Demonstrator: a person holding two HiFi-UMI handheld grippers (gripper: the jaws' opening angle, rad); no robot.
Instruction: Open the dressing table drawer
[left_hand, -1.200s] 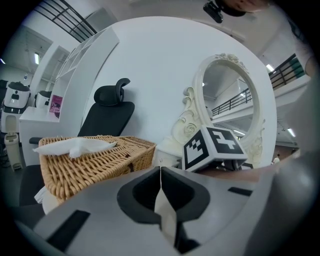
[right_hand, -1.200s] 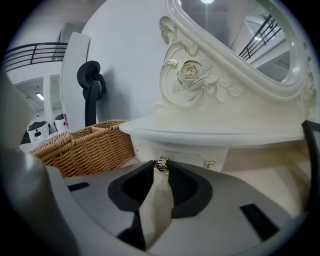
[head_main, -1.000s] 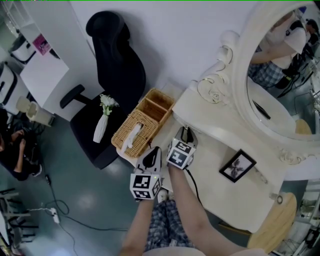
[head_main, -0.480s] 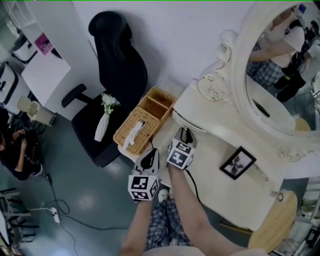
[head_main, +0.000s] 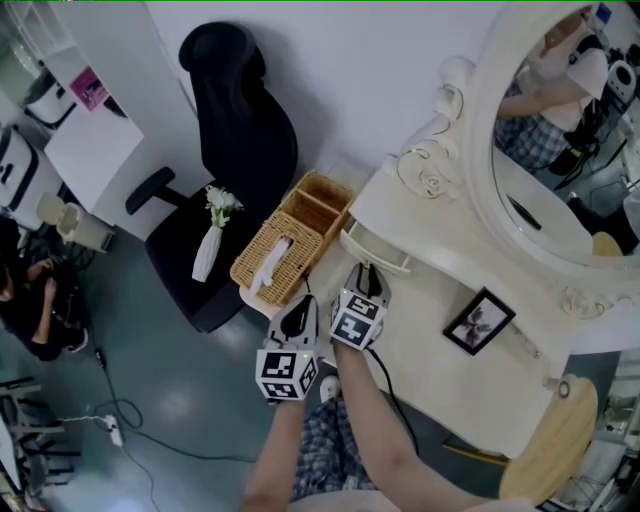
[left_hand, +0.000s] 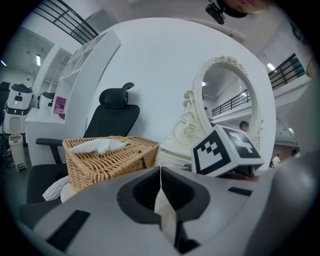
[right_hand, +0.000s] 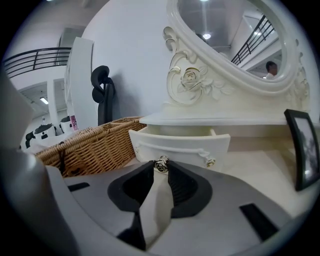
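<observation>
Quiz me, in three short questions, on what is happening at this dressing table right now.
1. True or false: the drawer stands partly pulled out.
2. What does the right gripper clamp? A) the drawer's knob B) the picture frame C) the wicker basket
3. Fill in: the left gripper has its jaws ____ (open or shut), with nothing between them.

Key: 1 true; 2 A; 3 shut.

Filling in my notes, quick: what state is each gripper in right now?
Left gripper: shut, nothing between its jaws.
Right gripper: shut on the drawer knob.
</observation>
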